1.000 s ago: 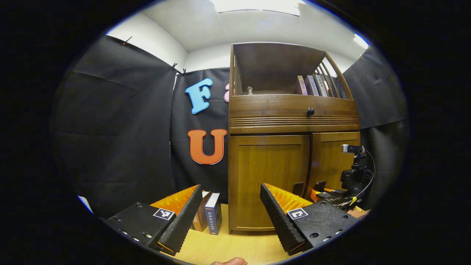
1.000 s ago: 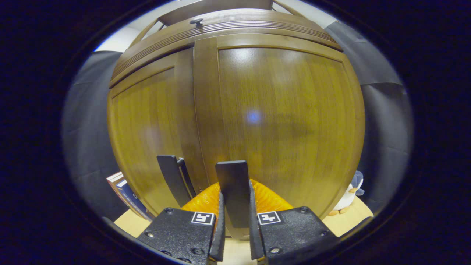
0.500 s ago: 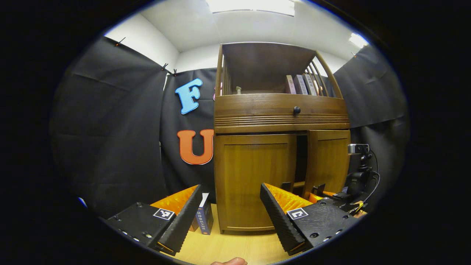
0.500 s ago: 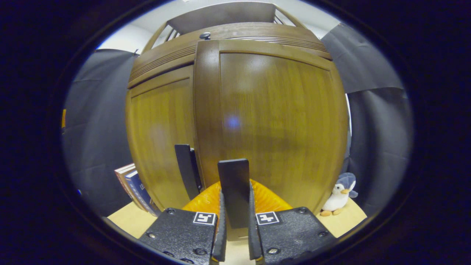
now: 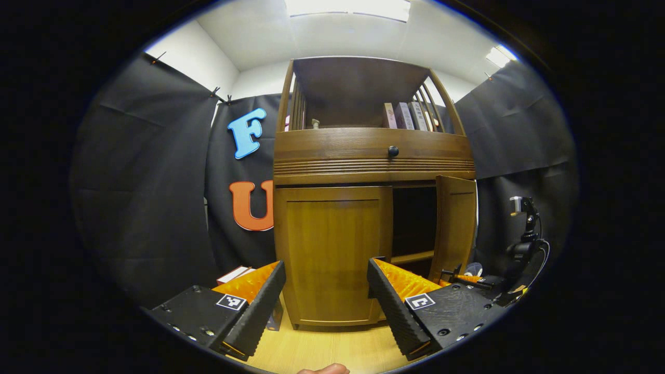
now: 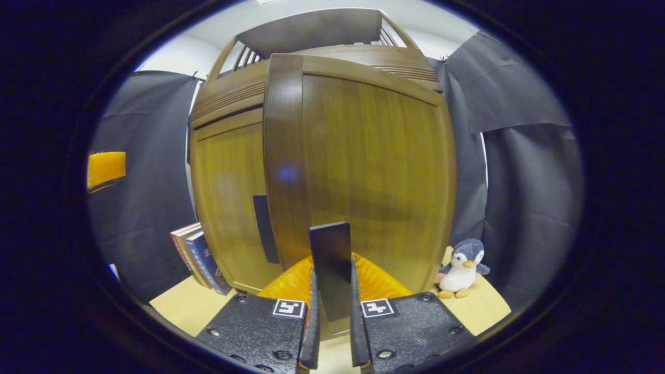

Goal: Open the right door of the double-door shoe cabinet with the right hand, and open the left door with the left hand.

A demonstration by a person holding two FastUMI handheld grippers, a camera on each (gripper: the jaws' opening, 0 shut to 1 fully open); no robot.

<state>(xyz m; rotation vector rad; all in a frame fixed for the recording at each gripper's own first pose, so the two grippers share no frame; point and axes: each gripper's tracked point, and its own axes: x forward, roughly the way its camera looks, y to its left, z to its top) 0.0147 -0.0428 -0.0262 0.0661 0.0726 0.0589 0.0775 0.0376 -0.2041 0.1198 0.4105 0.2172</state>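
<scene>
Right gripper [image 6: 332, 332]: nearest item in the right gripper view. Fingers pressed onto a flat dark handle [image 6: 330, 275] that stands upright between them. Held this way, presumably, because the tab is the door's only purchase for a pull.

Right door [image 6: 363, 176]: directly behind the handle. Swung partly out from the cabinet, hinged at its far edge; in the left gripper view it stands ajar [image 5: 456, 228], with a dark opening and an inner shelf showing beside it. Judged part-way open, not yet full swing.

Left gripper [image 5: 326, 304]: low in the left gripper view, fingers spread wide, holding nothing. Faces the left door from a short way off, likely waiting its turn.

Left door [image 5: 332, 254]: closed, flush with the frame. Its own dark handle [image 6: 262, 228] sits at the inner edge, untouched. This half of the task is judged not begun.

Table [image 5: 322, 353]: pale wood, carrying the cabinet.

Books [image 6: 200, 257]: upright beside the cabinet's left side.

Penguin toy [image 6: 460, 267]: on the table at the cabinet's right, near the open door's path but apart from it.

Cabinet [image 5: 374, 156]: drawer front with a round knob [image 5: 393, 151]; open shelf above holding more books.
</scene>
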